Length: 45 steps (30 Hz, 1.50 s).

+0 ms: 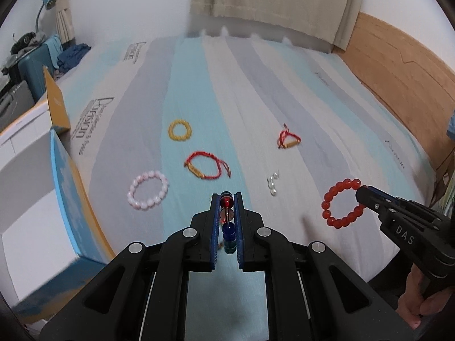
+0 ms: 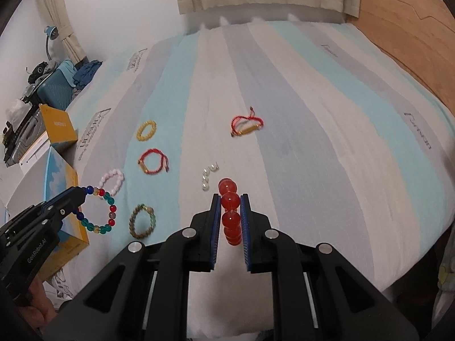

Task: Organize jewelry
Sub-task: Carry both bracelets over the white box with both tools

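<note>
Left claw (image 1: 226, 199) clamps a multicoloured bead bracelet (image 2: 99, 210) above the striped bed (image 2: 312, 142); right claw (image 2: 230, 199) clamps a red bead bracelet (image 1: 342, 203). Yellow (image 1: 179, 130), pink (image 1: 148, 189) and red cord bracelets (image 1: 206, 166) lie between.

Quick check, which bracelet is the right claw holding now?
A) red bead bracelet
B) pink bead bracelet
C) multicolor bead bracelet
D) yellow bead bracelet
A: the right claw is shut on the red bead bracelet, lifted off the bed, while the left claw holds the multicolor bead bracelet.
</note>
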Each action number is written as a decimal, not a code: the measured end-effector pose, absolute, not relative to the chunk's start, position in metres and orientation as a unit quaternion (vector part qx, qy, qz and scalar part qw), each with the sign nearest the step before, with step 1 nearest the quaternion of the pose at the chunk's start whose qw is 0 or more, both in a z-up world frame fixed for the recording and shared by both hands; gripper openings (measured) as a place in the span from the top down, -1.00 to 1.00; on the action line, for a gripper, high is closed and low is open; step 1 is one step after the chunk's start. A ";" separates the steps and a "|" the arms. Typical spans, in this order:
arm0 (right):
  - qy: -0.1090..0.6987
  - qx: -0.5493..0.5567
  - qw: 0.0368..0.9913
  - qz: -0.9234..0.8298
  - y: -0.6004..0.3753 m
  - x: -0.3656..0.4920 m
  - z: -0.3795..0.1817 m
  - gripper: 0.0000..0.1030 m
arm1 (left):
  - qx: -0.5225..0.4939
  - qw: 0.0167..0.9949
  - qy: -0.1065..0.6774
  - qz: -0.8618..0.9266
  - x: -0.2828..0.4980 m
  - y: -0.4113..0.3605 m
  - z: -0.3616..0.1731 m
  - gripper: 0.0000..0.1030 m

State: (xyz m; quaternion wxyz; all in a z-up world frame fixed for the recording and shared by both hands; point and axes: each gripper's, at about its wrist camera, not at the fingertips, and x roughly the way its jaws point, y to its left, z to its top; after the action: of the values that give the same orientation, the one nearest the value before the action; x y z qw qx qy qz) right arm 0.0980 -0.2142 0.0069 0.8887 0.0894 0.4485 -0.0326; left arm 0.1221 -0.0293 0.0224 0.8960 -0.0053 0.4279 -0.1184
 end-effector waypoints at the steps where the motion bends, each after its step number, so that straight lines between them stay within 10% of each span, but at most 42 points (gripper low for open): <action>1: 0.448 0.088 0.889 -0.031 -0.213 0.101 0.008 0.75 | -0.007 0.896 0.427 -0.118 0.124 -0.027 0.024 0.83; 45: 0.406 -0.022 0.901 0.149 0.047 0.134 0.077 0.75 | -0.096 0.914 0.387 0.073 0.078 0.229 0.065 0.82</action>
State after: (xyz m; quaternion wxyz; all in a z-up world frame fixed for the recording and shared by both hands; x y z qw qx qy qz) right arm 0.1344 0.0474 0.0768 0.9014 -0.0218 0.4060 0.1491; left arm 0.0781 0.2287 0.0648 0.9139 -0.0965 0.3874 0.0731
